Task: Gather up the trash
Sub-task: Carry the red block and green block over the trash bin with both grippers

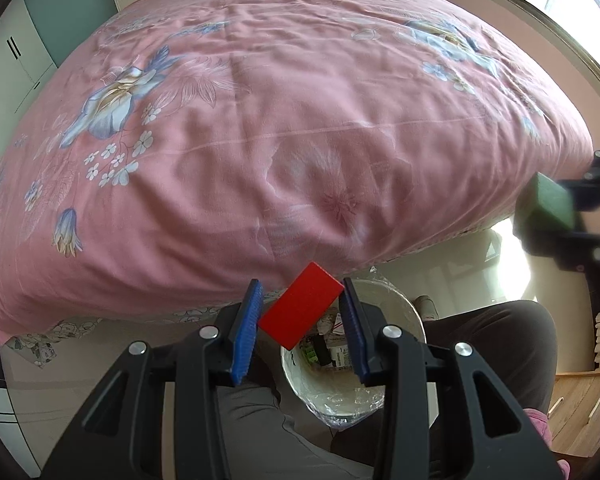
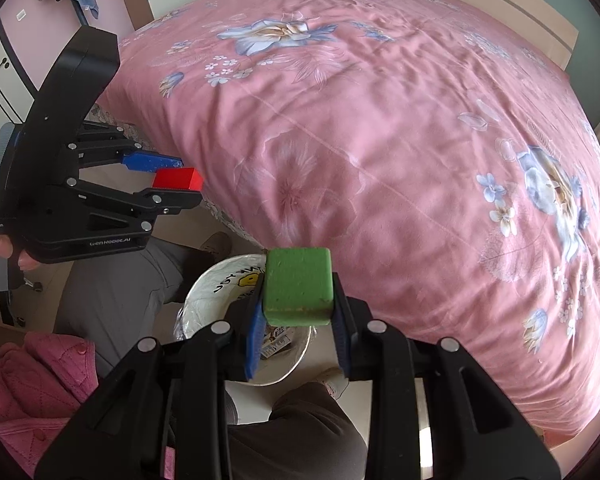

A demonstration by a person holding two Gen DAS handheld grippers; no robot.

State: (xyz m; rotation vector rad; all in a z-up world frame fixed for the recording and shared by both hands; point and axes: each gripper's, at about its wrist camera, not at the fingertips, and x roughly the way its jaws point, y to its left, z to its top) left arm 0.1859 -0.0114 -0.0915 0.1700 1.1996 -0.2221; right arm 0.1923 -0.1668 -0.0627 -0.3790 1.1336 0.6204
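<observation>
Left wrist: lined bin (image 1: 414, 322) holds wrappers (image 1: 332, 350) — each hand-held gripper clamps a block.

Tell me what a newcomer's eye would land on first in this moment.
The bright red block, tilted between the left claw fingers above the lined trash bin. Next, the green block clamped in the right claw, also over the bin. Behind both spreads the pink floral bedspread, filling most of each view.

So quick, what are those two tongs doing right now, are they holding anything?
Left tongs: closed on the red block, above the bin.
Right tongs: closed on the green block, also above the bin.
</observation>
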